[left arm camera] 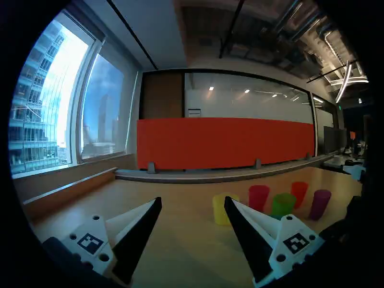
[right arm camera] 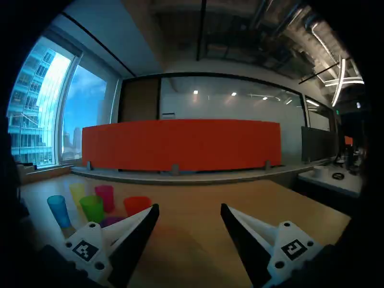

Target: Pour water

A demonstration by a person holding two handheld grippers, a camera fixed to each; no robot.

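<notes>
My left gripper (left arm camera: 192, 198) and right gripper (right arm camera: 189, 206) hover with fingers spread wide, holding nothing. The green cup (left arm camera: 283, 205) stands on the bench (left arm camera: 182, 240) before the orange screen (left arm camera: 221, 143), among other coloured cups (left arm camera: 259, 197); I cannot see what they hold.

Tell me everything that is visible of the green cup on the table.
The green cup looks like translucent plastic: a plain tumbler, wider at the rim, without handle. It stands upright on the wooden table, between a pink cup and a purple cup. Its contents cannot be told. Nothing holds it.
</notes>
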